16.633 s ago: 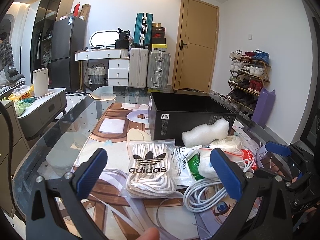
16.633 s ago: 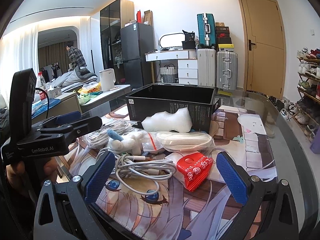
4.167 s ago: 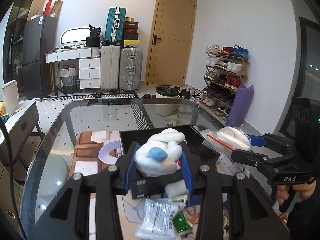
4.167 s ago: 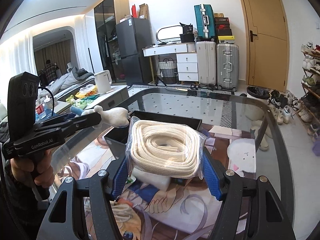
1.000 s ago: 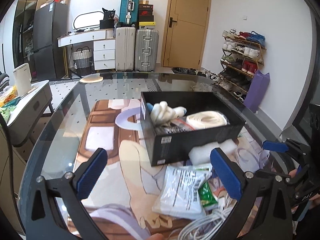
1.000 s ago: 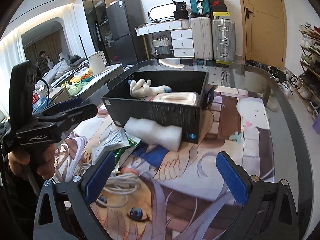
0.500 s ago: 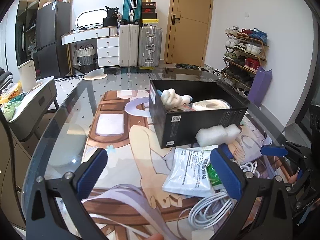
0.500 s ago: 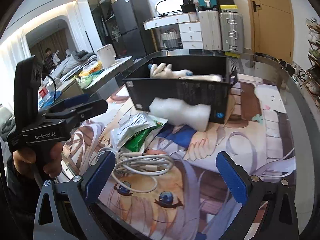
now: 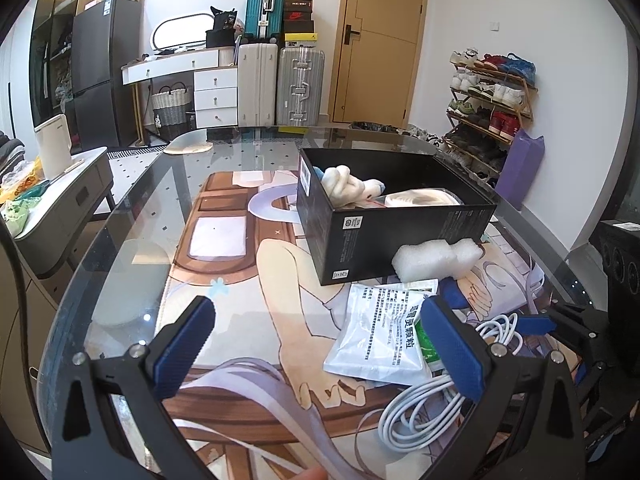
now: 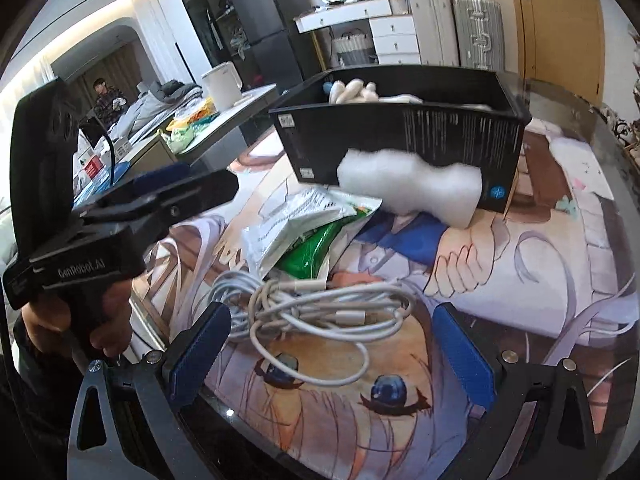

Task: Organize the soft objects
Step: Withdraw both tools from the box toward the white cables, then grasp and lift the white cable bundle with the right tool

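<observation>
Left gripper (image 9: 318,346): jaws spread wide, nothing between the blue pads (image 9: 184,346); held level, pointing forward. A hand (image 10: 76,320) grips its black handle from below. Right gripper (image 10: 330,354): jaws likewise spread wide and empty, blue pads (image 10: 464,356) angled downward, positioned to the right of the left gripper.

We see a glass table (image 9: 132,216) under a printed mat (image 9: 240,280), which carries a black box (image 9: 400,240) at centre right, foam block (image 9: 436,254), packets (image 9: 380,336) and white cable (image 10: 320,312).
</observation>
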{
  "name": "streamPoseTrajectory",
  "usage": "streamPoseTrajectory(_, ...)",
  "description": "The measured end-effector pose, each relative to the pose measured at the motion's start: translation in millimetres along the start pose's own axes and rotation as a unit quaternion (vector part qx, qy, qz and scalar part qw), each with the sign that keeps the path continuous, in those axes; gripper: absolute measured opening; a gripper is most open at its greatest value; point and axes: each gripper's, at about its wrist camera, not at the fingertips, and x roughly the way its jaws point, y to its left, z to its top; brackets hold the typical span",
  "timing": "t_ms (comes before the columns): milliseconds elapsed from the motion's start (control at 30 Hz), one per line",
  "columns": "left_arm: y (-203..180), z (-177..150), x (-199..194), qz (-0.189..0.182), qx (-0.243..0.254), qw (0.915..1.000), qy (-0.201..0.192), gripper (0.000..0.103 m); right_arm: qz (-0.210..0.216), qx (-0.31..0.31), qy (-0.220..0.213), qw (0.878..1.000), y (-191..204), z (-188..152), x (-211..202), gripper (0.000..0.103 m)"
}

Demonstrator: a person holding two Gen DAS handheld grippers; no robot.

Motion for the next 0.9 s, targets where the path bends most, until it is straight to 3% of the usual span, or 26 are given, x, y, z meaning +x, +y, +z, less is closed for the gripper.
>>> streamPoseTrajectory(133, 0, 0, 0, 0.0, 0.001, 1.0, 0.001, 0.103, -0.029, -0.026, 0.002, 0.999, 7, 3, 6, 0.101)
streamPoseTrajectory(367, -1, 0, 1, 0.0, 0.002, 1.0, 0.001, 0.103, -0.04, -0.024, 0.002, 0.999, -11, 4, -1, 0.101)
streamPoseTrajectory(900, -5, -2, 4, -0.002, 0.009, 1.0, 0.004, 0.103, -0.118, 0.073, -0.018, 0.99, -89, 8, -28, 0.101)
